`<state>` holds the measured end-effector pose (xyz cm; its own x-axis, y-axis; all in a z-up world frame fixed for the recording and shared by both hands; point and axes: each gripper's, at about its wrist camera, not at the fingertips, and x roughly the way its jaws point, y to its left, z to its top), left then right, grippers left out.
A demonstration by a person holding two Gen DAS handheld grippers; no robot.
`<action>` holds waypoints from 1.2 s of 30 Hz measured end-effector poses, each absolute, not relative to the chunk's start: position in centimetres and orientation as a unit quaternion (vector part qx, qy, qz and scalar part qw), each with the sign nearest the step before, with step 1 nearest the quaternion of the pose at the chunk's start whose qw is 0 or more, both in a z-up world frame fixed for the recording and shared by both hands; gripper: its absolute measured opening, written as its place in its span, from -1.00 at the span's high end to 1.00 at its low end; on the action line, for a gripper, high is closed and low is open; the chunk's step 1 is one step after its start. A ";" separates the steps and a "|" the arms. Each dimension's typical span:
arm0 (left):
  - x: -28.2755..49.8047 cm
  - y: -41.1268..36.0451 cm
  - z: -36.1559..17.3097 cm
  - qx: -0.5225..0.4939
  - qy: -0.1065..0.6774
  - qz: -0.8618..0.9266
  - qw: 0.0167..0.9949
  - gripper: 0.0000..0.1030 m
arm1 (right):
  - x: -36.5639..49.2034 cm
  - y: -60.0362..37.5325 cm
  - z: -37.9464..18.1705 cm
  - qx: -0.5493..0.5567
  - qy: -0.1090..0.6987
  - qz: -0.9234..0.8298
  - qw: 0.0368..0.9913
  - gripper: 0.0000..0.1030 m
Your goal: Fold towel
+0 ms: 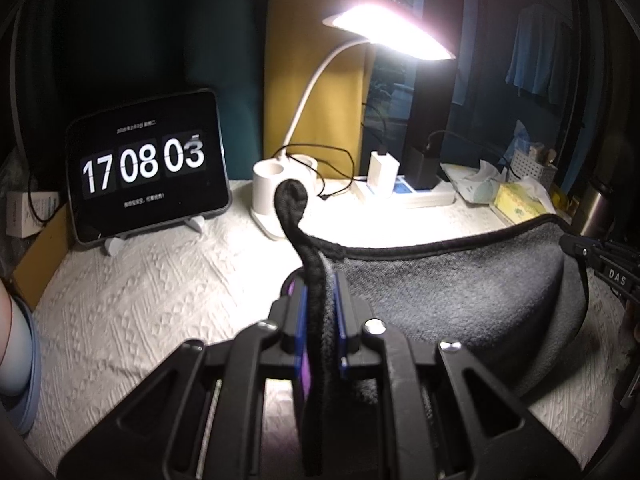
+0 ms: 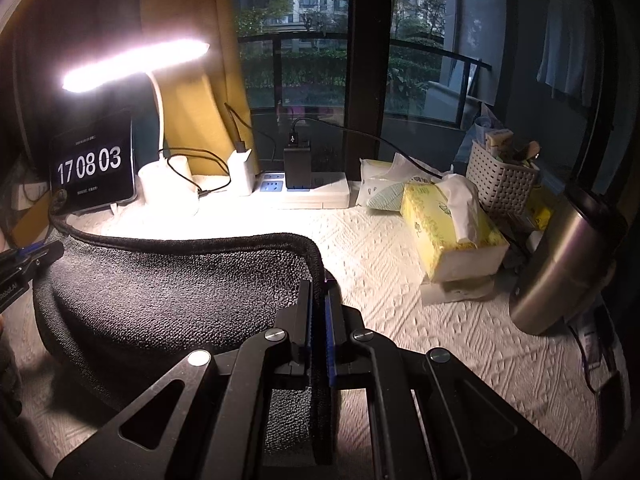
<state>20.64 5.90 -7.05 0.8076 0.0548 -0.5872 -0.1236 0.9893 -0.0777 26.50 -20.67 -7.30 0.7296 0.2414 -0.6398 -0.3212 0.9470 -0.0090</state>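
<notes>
Left wrist view: left gripper (image 1: 320, 320) at near centre, jaws clamped narrow on the black hemmed edge of the grey towel (image 1: 460, 300), one corner of that hem curling upward beyond the blue pads. Towel lifted off the white textured tabletop (image 1: 140, 300), sagging in a shallow curve toward the right gripper (image 1: 592, 256) at the right edge, jaws pinched on the opposite end of the same hem. Far left, a tablet clock (image 1: 146, 166) on a white stand reading 17 08 03. Far centre, a lit desk lamp (image 1: 388, 32) on a white base, with a white charger (image 1: 383, 170) and a black adapter plugged into a power strip (image 1: 424, 196). Far right, a yellow tissue box (image 1: 520, 204) and a white perforated basket (image 1: 532, 168).

Right wrist view: right gripper (image 2: 319, 320) near centre, jaws closed narrow on the towel (image 2: 160, 288) hem, cloth hanging to the left and draping down to the tabletop (image 2: 400, 280). Left gripper (image 2: 28, 260) at the left edge, gripping the far end of the hem. Tablet clock (image 2: 92, 164) far left beneath the desk lamp (image 2: 132, 64); power strip (image 2: 308, 188) far centre; tissue box (image 2: 448, 228) right of centre; basket (image 2: 500, 180) beyond it; a steel flask (image 2: 568, 260) at the right edge, tilted in frame.
</notes>
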 end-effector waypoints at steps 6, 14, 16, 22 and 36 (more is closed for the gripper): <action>22.2 6.1 -7.2 -0.055 0.306 0.046 0.949 0.76 | 27.9 -20.5 -7.5 -0.061 0.335 0.150 0.928 0.88; 24.3 6.4 -7.9 -0.048 0.308 0.050 0.949 0.76 | 30.1 -20.0 -8.1 -0.064 0.337 0.152 0.927 0.88; 24.9 6.5 -8.2 -0.045 0.310 0.051 0.948 0.76 | 30.7 -19.8 -8.3 -0.064 0.337 0.153 0.927 0.89; 26.6 6.8 -9.6 -0.042 0.324 0.054 0.944 0.76 | 32.5 -19.5 -9.6 -0.060 0.344 0.154 0.924 0.88; 30.7 7.6 -14.6 -0.043 0.388 0.060 0.919 0.76 | 36.3 -18.3 -14.3 -0.073 0.386 0.155 0.906 0.88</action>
<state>30.71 7.65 -14.55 0.6912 0.0772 -0.7185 -0.1433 0.9892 -0.0316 36.27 -18.30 -14.30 0.6539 0.2252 -0.7223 -0.3373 0.9413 -0.0119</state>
